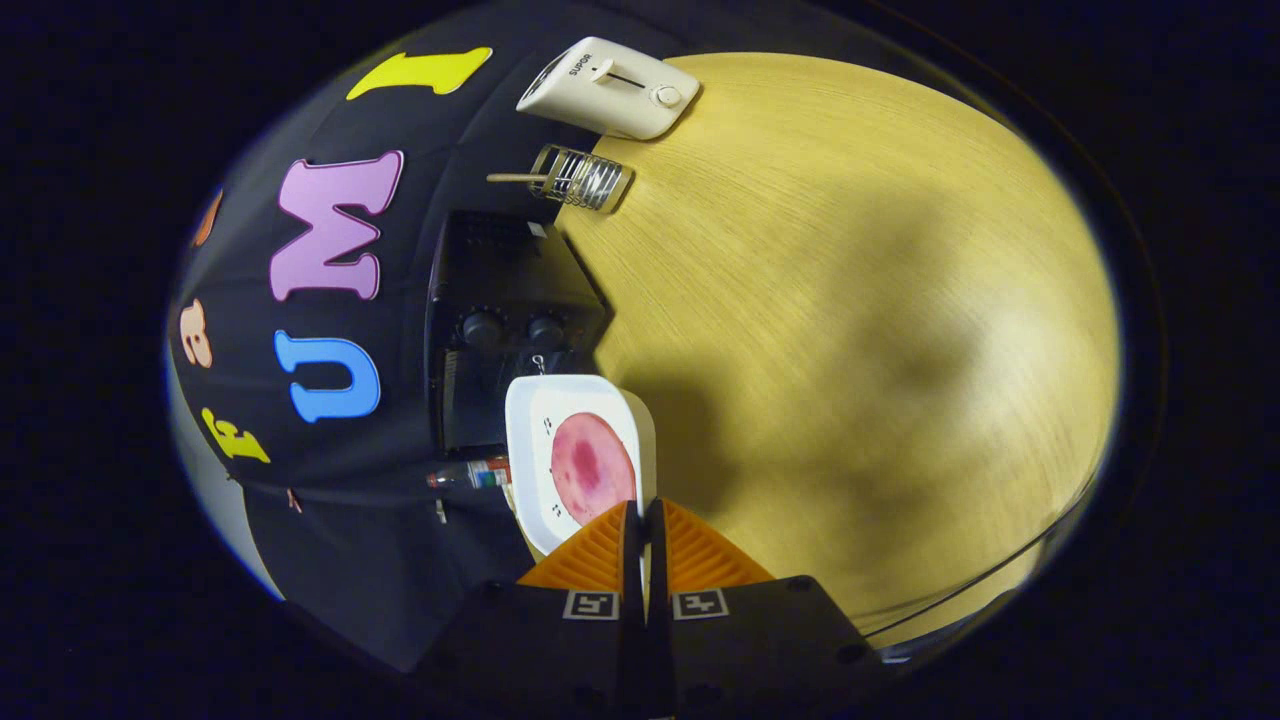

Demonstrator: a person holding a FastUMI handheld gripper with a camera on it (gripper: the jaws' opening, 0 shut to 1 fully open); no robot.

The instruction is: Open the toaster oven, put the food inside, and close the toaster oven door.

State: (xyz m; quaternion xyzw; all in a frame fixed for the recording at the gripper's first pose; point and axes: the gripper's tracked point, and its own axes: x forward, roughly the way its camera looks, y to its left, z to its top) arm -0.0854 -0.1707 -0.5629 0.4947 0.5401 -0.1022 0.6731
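Note:
My gripper (641, 520) holds a white square plate (525, 420) by its rim, the two orange fingers (590, 560) pressed together on the edge. A round pink slice of food (592, 468) lies on the plate just ahead of the fingers. The plate is tilted on its side, as is everything else in the gripper view. Right beyond the plate stands the black toaster oven (490, 270), with two knobs (483, 327) facing me. The plate covers part of its dark front, and I cannot tell whether the door is open.
The oven sits at the back of a light wooden table (850, 300). Farther along that back edge are a wire rack with a wooden handle (580, 178) and a white pop-up toaster (610, 88). A small bottle (470, 474) lies beside the oven.

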